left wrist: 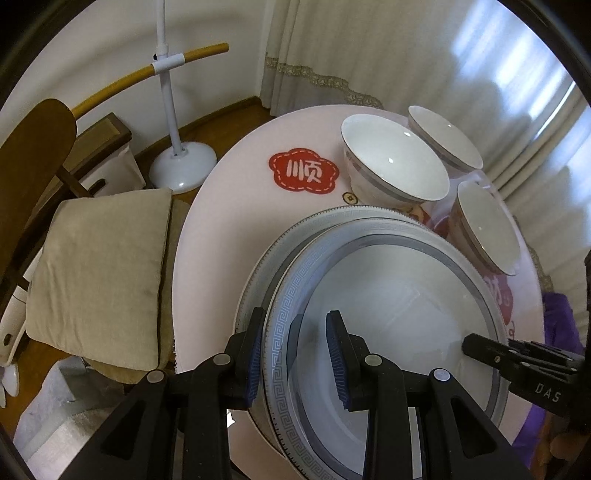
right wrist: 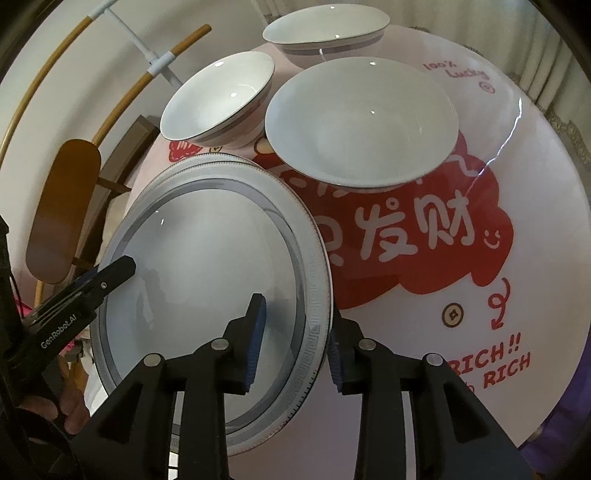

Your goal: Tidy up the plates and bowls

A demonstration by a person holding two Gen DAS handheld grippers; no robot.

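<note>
A white plate with a grey key-pattern rim [left wrist: 399,314] lies on top of a second like plate [left wrist: 332,218] on the round table [left wrist: 229,206]. My left gripper [left wrist: 295,354] straddles the top plate's left rim, its jaws spread to either side of the rim. My right gripper [right wrist: 295,343] straddles the same plate's right rim [right wrist: 314,295], jaws likewise apart. Three white bowls stand behind: one large [right wrist: 362,122], one at the left [right wrist: 218,99], one at the back [right wrist: 325,27].
The table carries a pink cover with red lettering [right wrist: 417,229]. A wooden chair with a beige cushion [left wrist: 99,269] stands at the table's left. A white lamp stand [left wrist: 183,166] and curtains [left wrist: 369,48] are behind.
</note>
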